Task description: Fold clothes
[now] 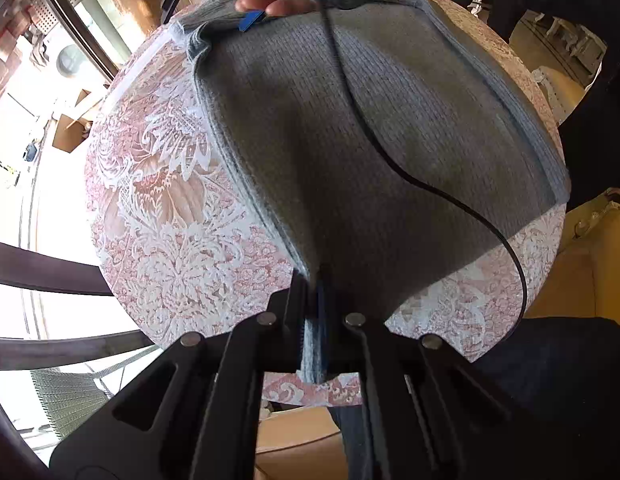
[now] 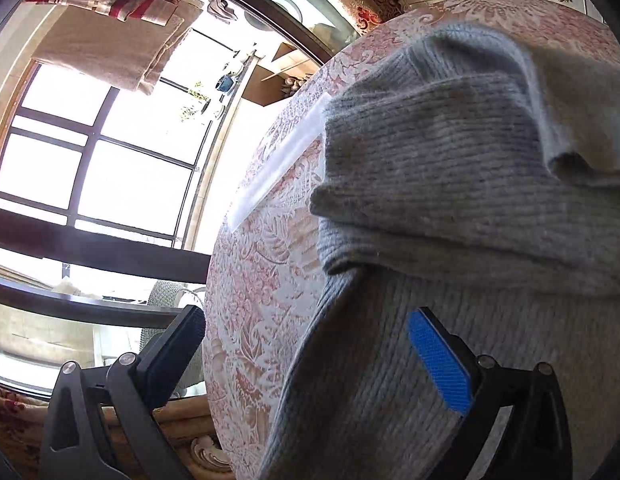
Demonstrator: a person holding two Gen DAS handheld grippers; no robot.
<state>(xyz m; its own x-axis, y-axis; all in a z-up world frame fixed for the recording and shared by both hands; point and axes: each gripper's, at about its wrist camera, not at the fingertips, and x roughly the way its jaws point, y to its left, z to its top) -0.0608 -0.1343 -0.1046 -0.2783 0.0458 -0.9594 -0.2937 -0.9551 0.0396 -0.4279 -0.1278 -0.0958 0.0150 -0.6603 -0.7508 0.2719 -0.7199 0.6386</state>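
You are mid-fold: your left hand-held gripper (image 1: 314,312) is clamped on the near edge of the grey sweater (image 1: 369,128), which lies on the round desk (image 1: 170,216). Your right hand-held gripper (image 2: 306,350) stands apart over the sweater's far end; it probably needs to pinch that edge next. Only the left view shows your fingers (image 1: 278,2) there.
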